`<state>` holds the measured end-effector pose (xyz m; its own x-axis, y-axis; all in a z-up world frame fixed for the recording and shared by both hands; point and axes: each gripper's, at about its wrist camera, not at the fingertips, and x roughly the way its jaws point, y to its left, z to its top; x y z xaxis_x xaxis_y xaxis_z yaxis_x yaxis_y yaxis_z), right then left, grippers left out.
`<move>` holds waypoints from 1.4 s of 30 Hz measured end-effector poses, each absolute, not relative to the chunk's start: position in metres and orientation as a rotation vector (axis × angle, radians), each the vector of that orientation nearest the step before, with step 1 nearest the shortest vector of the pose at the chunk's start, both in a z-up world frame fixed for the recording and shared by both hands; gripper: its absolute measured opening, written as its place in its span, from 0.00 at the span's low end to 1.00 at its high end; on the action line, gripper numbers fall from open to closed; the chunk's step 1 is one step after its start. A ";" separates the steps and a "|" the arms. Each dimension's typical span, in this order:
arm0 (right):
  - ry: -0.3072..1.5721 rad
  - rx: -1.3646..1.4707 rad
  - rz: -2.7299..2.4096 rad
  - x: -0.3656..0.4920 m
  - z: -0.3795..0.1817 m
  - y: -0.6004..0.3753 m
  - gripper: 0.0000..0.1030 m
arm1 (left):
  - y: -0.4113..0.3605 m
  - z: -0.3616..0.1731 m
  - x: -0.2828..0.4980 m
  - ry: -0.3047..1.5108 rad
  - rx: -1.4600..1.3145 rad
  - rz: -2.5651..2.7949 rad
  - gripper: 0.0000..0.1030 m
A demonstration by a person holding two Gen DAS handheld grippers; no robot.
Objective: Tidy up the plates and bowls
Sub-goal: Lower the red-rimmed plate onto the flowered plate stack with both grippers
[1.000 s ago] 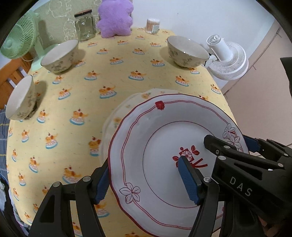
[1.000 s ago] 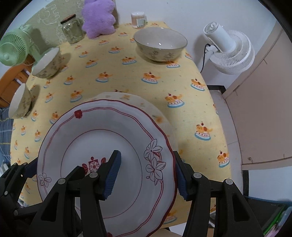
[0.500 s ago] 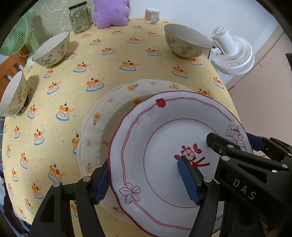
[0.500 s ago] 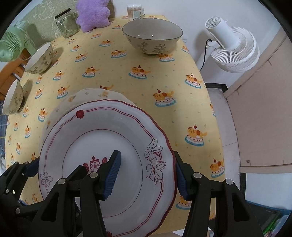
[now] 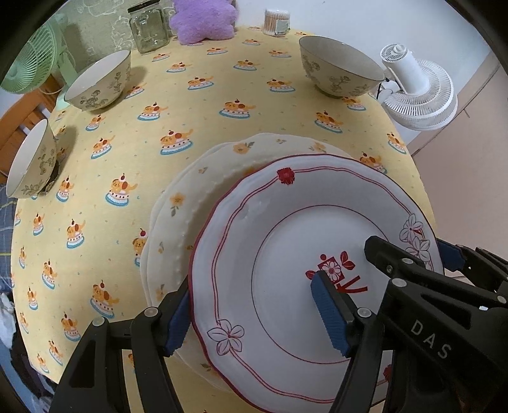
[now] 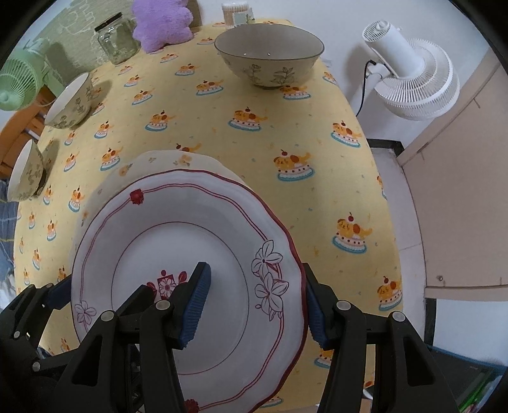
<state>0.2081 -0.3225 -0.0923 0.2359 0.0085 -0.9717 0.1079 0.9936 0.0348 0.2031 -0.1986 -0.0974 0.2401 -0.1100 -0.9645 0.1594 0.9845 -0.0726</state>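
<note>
A white plate with a red scalloped rim [image 5: 285, 228] [image 6: 177, 222] lies low over a cream flowered plate [image 5: 197, 197] [image 6: 149, 165] on the yellow tablecloth, covering its near part. Whether the two touch I cannot tell. My left gripper [image 5: 254, 316] straddles the red-rimmed plate's left edge, one pad outside the rim and one in the well; its jaws are opening. My right gripper [image 6: 255, 309] is shut on the plate's right edge over the flower print. Three patterned bowls [image 5: 101, 82] [image 5: 28, 162] [image 5: 339, 68] stand apart farther back.
A glass jar [image 5: 147, 28], a purple plush toy [image 5: 203, 19] and a cotton-swab tub [image 5: 277, 20] line the table's far edge. A green fan [image 5: 28, 60] is at far left, a white fan [image 5: 419, 92] beside the right edge. The table drops off at right.
Both grippers have carried the red-rimmed plate downward and closer to the table. The cream plate beneath now shows larger and nearer. Both grips look unchanged.
</note>
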 end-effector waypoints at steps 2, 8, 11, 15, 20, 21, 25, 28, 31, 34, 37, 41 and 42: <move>1.336 0.106 -0.066 0.208 -0.092 -0.323 0.53 | -0.198 -0.098 0.204 1.321 0.040 -0.180 0.71; 1.332 0.113 -0.070 0.203 -0.089 -0.330 0.32 | -0.199 -0.100 0.206 1.323 0.058 -0.151 0.71; 1.331 0.119 -0.057 0.203 -0.088 -0.332 0.31 | -0.198 -0.102 0.207 1.322 0.055 -0.141 0.71; 1.330 0.123 -0.059 0.201 -0.087 -0.335 0.30 | -0.201 -0.102 0.208 1.319 0.078 -0.125 0.73; 1.330 0.132 -0.051 0.200 -0.087 -0.336 0.28 | -0.205 -0.102 0.212 1.317 0.108 -0.101 0.73; 1.328 0.133 -0.049 0.200 -0.086 -0.336 0.27 | -0.207 -0.101 0.212 1.315 0.132 -0.093 0.72; 1.314 0.099 -0.048 0.199 -0.081 -0.328 0.26 | -0.225 -0.098 0.209 1.289 0.240 -0.090 0.71; 1.317 0.112 -0.045 0.201 -0.082 -0.330 0.26 | -0.224 -0.096 0.207 1.295 0.215 -0.107 0.72; 1.312 0.109 -0.044 0.203 -0.081 -0.327 0.26 | -0.216 -0.095 0.207 1.320 0.160 -0.135 0.75; 1.306 0.100 -0.041 0.206 -0.080 -0.323 0.26 | -0.203 -0.093 0.206 1.333 0.093 -0.143 0.77; 1.312 0.100 -0.043 0.208 -0.081 -0.319 0.26 | -0.193 -0.091 0.207 1.335 0.059 -0.134 0.77; 1.315 0.102 -0.060 0.210 -0.082 -0.315 0.27 | -0.183 -0.090 0.206 1.340 0.020 -0.158 0.77; 1.316 0.102 -0.066 0.210 -0.082 -0.315 0.27 | -0.182 -0.090 0.206 1.339 0.015 -0.167 0.77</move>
